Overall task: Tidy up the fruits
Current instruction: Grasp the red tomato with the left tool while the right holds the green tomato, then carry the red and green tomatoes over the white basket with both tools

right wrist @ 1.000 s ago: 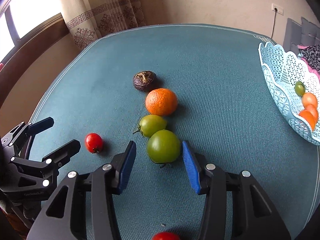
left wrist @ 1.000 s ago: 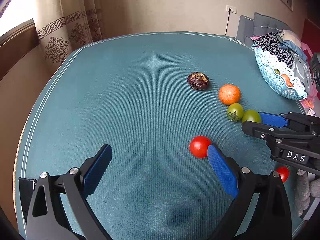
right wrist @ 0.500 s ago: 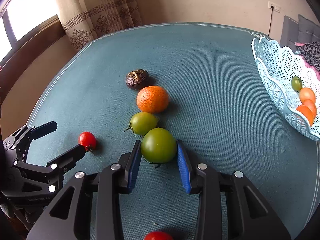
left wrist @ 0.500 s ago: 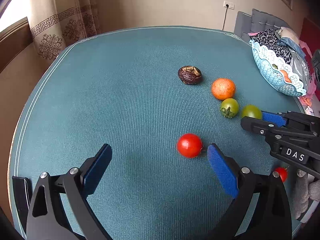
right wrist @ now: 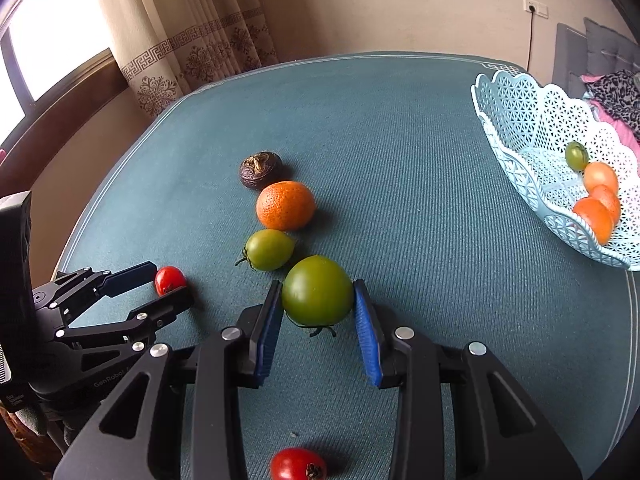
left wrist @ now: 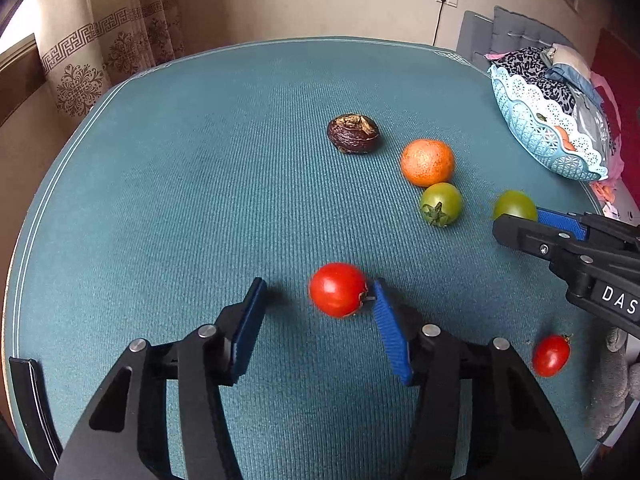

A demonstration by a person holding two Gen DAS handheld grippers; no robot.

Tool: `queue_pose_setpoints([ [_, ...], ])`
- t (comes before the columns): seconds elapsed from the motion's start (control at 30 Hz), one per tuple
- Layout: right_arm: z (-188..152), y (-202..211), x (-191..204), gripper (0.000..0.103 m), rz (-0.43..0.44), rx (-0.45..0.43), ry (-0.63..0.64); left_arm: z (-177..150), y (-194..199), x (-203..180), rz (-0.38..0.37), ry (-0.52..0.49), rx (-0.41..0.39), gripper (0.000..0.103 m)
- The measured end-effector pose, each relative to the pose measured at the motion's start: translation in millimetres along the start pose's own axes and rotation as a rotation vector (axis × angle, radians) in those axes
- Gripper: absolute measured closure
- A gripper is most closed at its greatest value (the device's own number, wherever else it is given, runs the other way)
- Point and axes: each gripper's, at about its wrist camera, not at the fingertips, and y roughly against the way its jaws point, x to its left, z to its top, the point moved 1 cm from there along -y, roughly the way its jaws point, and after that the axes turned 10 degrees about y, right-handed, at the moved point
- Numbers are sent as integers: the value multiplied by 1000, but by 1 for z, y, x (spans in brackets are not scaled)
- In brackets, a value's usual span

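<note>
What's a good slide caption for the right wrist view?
Right gripper clamps a large green tomato on the teal table, fruit basket waiting alongside.

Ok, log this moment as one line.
left gripper: open, flanking red tomato | right gripper: shut on green tomato | basket: partly filled

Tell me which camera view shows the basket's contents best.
The right wrist view. It looks into the light blue basket, showing a small green fruit and three orange fruits. The left wrist view catches the basket side-on at the table edge, so only slivers show over its rim.
</note>
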Motion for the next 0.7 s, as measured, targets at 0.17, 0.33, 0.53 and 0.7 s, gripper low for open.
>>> queue_pose_setpoints([
  [0.17, -2, 4, -4, 68, 1, -9, -10, 0, 2, -4, -26, -7, 2, 72],
  [0.33, -3, 10, -10, 68, -4, -24, -23, 0, 3, -7, -36, 3, 9, 74],
  [0.53, -4, 22, -21, 68, -4, -50, -40, 4, 13, -15, -37, -11, -16, 74],
  [0.7, -3, 34, -28, 68, -4, -79, -54, 10, 23, -28, -45, -32, -44, 74],
])
